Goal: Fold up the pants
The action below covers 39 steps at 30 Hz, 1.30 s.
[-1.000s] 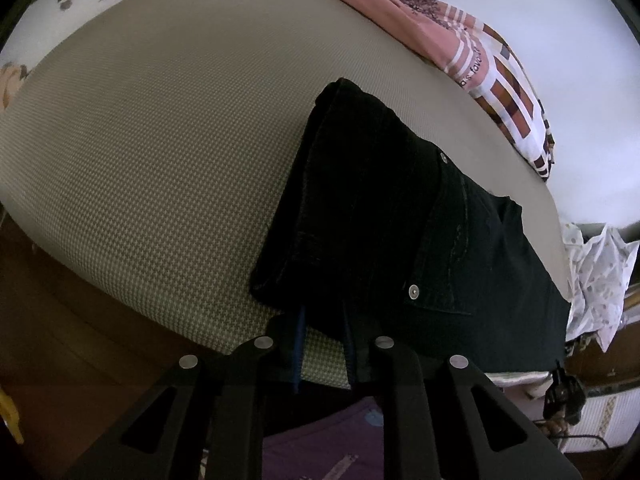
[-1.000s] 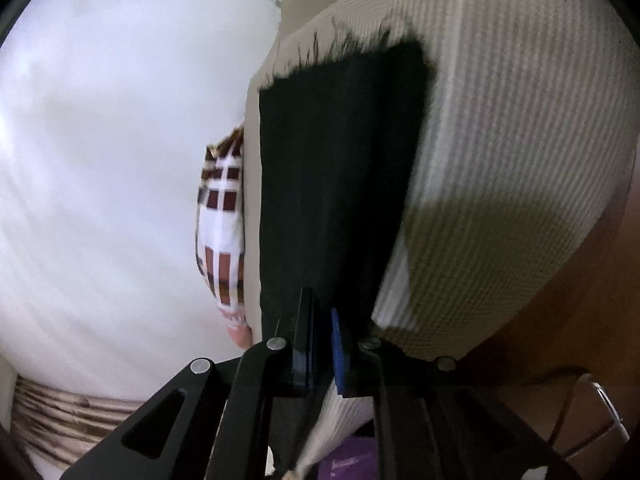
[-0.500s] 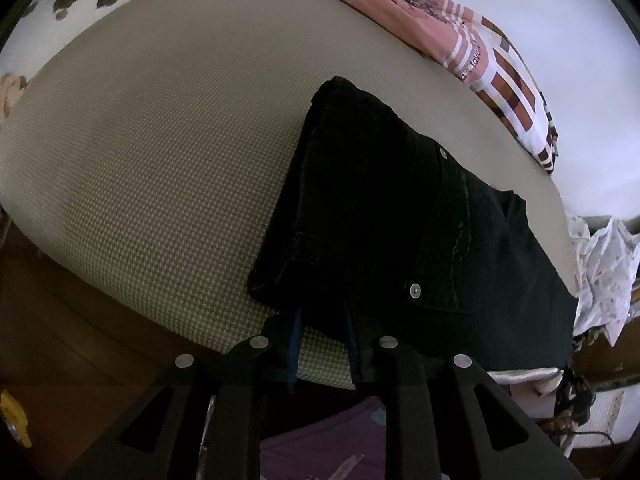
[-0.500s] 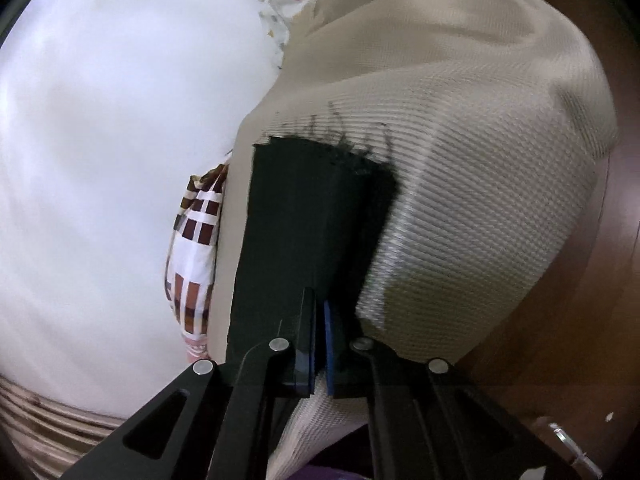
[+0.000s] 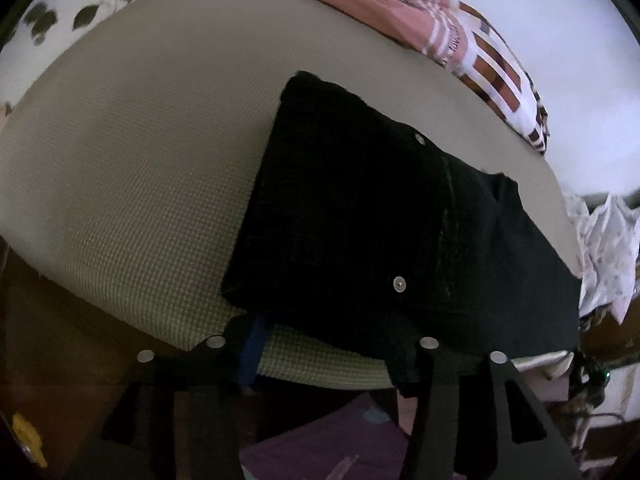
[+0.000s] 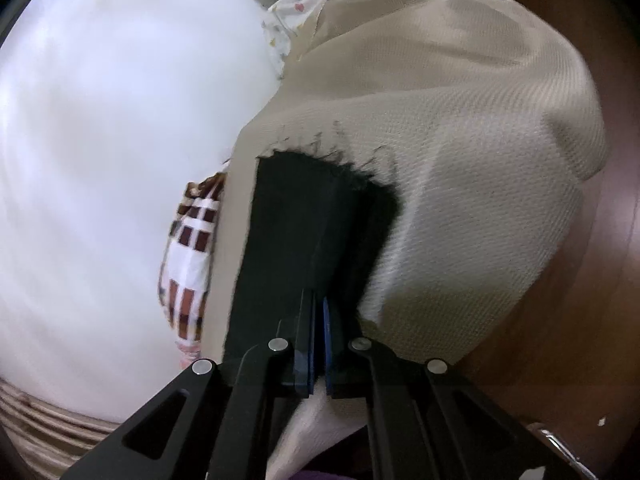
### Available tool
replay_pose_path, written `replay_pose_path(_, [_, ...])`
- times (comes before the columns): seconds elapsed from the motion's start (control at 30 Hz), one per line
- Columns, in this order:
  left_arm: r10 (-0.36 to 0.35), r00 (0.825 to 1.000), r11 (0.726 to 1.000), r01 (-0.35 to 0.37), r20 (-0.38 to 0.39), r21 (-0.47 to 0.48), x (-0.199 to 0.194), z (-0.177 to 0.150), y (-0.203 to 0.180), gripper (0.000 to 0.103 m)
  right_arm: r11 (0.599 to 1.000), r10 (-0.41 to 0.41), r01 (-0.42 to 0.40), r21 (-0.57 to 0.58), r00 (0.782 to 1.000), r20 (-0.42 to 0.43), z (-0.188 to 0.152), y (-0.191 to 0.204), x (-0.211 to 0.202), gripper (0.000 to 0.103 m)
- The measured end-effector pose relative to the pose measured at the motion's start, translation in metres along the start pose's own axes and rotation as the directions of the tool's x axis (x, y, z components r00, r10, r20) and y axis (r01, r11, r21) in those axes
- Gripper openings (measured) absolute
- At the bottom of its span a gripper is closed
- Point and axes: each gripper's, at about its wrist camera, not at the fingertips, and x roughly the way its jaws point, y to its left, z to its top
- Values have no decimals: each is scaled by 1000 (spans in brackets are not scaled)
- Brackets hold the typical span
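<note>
Black pants [image 5: 360,216] lie folded lengthwise on a beige woven bed cover [image 5: 140,140]; the waist with its rivets is toward me in the left wrist view. My left gripper [image 5: 328,344] is open at the near edge of the waist, its fingers wide apart and the cloth hanging over the right finger. In the right wrist view my right gripper [image 6: 318,344] is shut on the pants [image 6: 304,232] near the frayed leg hem, which lies on the cover [image 6: 460,180].
A pink and brown checked cloth [image 5: 472,52] lies at the bed's far side and also shows in the right wrist view [image 6: 192,260]. A white printed cloth [image 5: 608,248] is bunched at the right. A white wall [image 6: 112,120] is behind. Brown wooden floor [image 6: 600,320] is beside the bed.
My left gripper has opened and let go of the waist. My right gripper has drawn back along the leg, still shut on it, so more of the bed cover shows.
</note>
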Motion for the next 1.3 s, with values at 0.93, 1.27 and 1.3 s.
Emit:
replay_pose_path(0.93, [-152,982,984,161,112,-73,-11,-6,23,61,535,-128,-413,-737,822,-554,-228,290,204,54])
replay_pose_path(1.27, [-104,968,984,133,230,-116,-34,1,40,61,253,-330,-459,-852,787,-522,-295,326,299,51])
replay_pose_path(1.3, [-94,968,985,124,234,-119,-34,1,41,61,225,-350,-449,-865,791,-501,-298,326,303,49])
